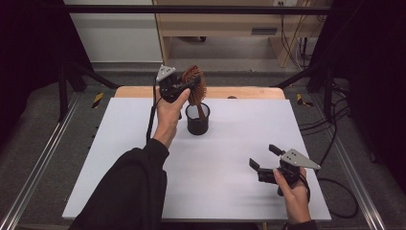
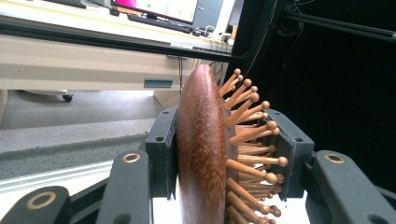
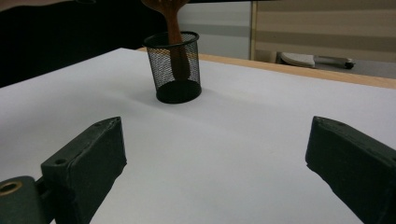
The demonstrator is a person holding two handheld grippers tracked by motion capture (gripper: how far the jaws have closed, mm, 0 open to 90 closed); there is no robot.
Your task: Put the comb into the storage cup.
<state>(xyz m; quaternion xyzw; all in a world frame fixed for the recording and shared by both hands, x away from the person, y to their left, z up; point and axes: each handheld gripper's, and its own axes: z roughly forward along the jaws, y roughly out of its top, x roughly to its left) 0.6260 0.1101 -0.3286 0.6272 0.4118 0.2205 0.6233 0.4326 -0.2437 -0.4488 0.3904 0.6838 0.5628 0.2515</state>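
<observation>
A brown wooden hairbrush (image 1: 195, 86) stands handle-down in a black mesh cup (image 1: 197, 119) at the back middle of the white table. My left gripper (image 1: 187, 87) is shut on the brush's head. In the left gripper view the jaws clamp the head (image 2: 201, 149), one pad on its smooth back, the other against the wooden pins. My right gripper (image 1: 265, 157) rests open near the front right with nothing between its jaws. The right gripper view (image 3: 215, 163) looks across the table at the cup (image 3: 173, 67) with the brush handle (image 3: 176, 42) inside.
The white table top (image 1: 225, 158) lies on a wooden board whose far edge (image 1: 239, 92) shows behind the cup. Black frame posts and cables stand at both sides. A wooden bench (image 1: 230, 24) is beyond the table.
</observation>
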